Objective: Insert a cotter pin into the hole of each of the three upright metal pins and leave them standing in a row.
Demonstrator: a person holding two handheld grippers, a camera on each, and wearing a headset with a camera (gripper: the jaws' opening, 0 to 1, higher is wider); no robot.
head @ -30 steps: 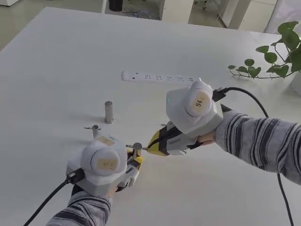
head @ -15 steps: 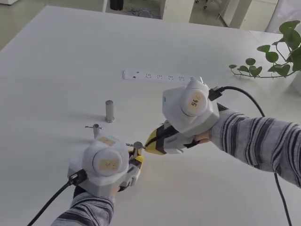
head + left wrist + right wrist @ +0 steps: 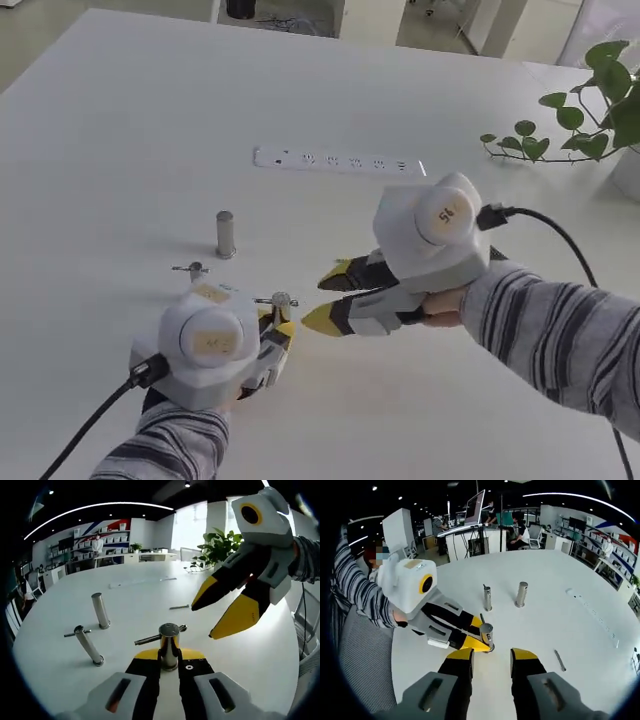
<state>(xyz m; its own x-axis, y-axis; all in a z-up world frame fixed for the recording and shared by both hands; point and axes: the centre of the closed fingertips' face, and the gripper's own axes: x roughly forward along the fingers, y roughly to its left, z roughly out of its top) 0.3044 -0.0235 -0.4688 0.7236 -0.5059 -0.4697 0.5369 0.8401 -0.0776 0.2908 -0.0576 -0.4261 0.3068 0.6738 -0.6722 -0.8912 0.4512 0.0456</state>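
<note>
Risk: left gripper (image 3: pixel 170 656) is clamped on the near metal pin (image 3: pixel 169 639), cotter pin (image 3: pixel 147 639) through its hole. Right gripper (image 3: pixel 314 302) hangs open at right. Far pin (image 3: pixel 225 234) is bare (spare cotter pin (image 3: pixel 560 660) lies beyond). A jerky release could topple the near pin.

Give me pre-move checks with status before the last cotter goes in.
1. Near pin cottered: ok.
2. Middle pin cottered: ok.
3. Far pin cottered: not ok, bare.
4. Spare cotter lying loose, reachable: ok.
5. Right gripper open and empty: ok.
6. Left gripper shut on near pin: ok.
</note>
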